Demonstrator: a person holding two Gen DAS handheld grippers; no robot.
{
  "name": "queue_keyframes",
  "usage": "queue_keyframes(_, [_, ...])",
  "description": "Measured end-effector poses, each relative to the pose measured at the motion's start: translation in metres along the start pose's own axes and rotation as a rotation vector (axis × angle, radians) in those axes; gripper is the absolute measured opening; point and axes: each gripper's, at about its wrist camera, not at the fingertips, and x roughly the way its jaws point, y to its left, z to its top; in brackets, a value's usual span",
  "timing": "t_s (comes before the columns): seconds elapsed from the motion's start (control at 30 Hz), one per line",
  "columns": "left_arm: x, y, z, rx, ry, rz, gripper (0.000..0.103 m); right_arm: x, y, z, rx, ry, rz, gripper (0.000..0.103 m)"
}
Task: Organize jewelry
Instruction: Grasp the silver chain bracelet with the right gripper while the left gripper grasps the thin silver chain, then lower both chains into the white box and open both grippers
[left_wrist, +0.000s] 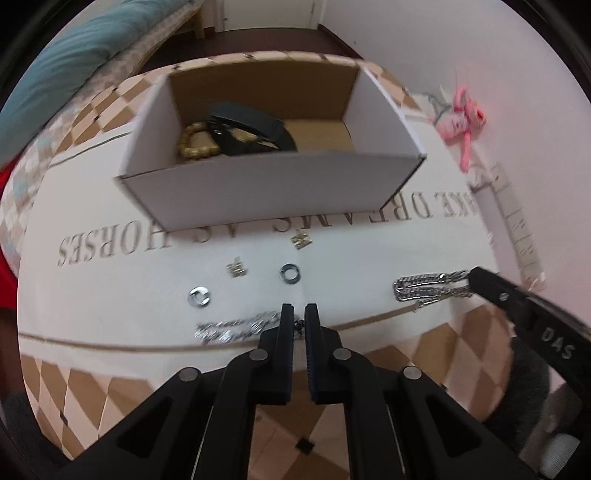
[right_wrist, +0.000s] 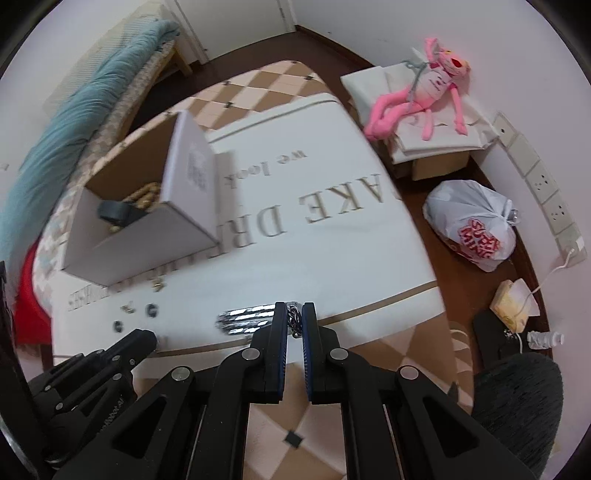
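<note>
A white cardboard box (left_wrist: 273, 192) stands on the lettered white cloth and holds a gold bead bracelet (left_wrist: 197, 142) and a black band (left_wrist: 255, 127). Two silver rings (left_wrist: 199, 296) (left_wrist: 290, 273) and two small gold earrings (left_wrist: 236, 267) (left_wrist: 302, 239) lie in front of it. My left gripper (left_wrist: 299, 314) is shut on one end of a silver chain (left_wrist: 236, 326) that lies to its left. My right gripper (right_wrist: 294, 314) is shut on a thicker silver chain (right_wrist: 247, 317), which also shows in the left wrist view (left_wrist: 428, 288). The box also shows in the right wrist view (right_wrist: 147, 236).
The white cloth (left_wrist: 110, 295) covers a checkered table (left_wrist: 443, 350). On the floor to the right are a pink plush toy (right_wrist: 424, 96) on folded boxes, a white plastic bag (right_wrist: 472, 225) and a wall socket strip (right_wrist: 546, 192). A teal blanket (right_wrist: 74, 129) lies at the back left.
</note>
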Motion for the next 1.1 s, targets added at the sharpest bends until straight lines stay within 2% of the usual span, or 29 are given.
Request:
queue_keyframes(0.2, [-0.048,0.036,-0.006,-0.086,-0.049,-0.052,0.003,-0.025,0.024,-0.004,-0.048,-0.021,0.085,0.008])
queue_keyframes(0.4, [-0.091,0.052,0.007,-0.124,-0.117,-0.102,0.003,-0.052,0.049,0.001,-0.086,-0.048,0.164,0.008])
queue_keyframes(0.6, [-0.139,0.05,0.039,-0.132,-0.202,-0.189,0.003,-0.088,0.073,0.019,-0.12,-0.096,0.251,0.008])
queue_keyframes(0.77, [-0.166,0.045,0.081,-0.094,-0.275,-0.214,0.003,-0.117,0.093,0.048,-0.162,-0.155,0.304,0.008])
queue_keyframes(0.9, [-0.167,0.044,0.117,-0.051,-0.305,-0.174,0.003,-0.12,0.108,0.079,-0.196,-0.183,0.292,0.007])
queue_keyframes(0.97, [-0.159,0.047,0.132,-0.039,-0.292,-0.16,0.003,-0.113,0.114,0.097,-0.207,-0.173,0.284,0.004])
queue_keyframes(1.1, [-0.133,0.053,0.155,-0.03,-0.244,-0.133,0.003,-0.087,0.126,0.124,-0.238,-0.134,0.244,0.004])
